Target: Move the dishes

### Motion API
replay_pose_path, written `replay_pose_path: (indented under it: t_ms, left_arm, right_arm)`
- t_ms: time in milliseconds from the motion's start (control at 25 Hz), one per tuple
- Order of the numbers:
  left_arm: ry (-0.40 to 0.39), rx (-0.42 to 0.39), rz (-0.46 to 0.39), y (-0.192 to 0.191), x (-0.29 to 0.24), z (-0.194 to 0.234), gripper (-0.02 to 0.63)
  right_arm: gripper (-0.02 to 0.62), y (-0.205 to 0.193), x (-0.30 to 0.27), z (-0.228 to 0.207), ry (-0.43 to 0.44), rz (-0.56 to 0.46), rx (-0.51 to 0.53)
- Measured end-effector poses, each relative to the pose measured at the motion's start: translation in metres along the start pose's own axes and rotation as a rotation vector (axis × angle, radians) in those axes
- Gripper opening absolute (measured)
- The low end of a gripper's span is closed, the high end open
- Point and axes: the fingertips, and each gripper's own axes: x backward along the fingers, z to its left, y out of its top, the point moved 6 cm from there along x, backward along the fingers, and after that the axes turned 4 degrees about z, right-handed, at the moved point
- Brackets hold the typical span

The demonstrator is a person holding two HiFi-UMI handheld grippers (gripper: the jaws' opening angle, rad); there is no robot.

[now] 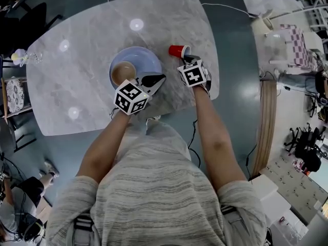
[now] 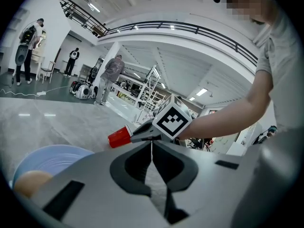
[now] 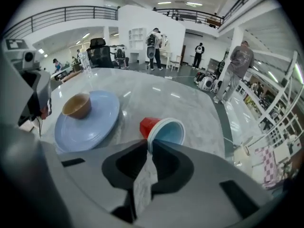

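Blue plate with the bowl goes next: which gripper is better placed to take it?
Left. The left gripper sits closed and empty at the near rim of the blue plate; the right gripper is pinched on the red cup.

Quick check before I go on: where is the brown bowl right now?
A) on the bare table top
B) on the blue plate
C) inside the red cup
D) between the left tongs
B: the brown bowl stands on the blue plate, apart from the red cup, whose rim the right gripper pinches in its tongs. The left gripper has its tongs shut on nothing.
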Motion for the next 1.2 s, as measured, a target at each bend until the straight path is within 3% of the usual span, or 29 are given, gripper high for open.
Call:
replay_pose_path:
  t_ms: [480, 920, 1200]
  left_arm:
    - [0.027, 0.011, -0.037, 0.001, 0.016, 0.003, 0.021]
    - [0.06, 0.034, -0.056, -0.015, 0.042, 0.014, 0.021]
    - [0.079, 0.048, -0.066, -0.024, 0.059, 0.017, 0.021]
  right_arm:
    - [0.048, 0.02, 0.023, 0.022, -0.064, 0.07, 0.363]
    - [0.048, 0.04, 0.035, 0.066, -0.084, 0.098, 0.627]
    - [0.048, 0.044, 0.038, 0.104, -0.082, 0.116, 0.848]
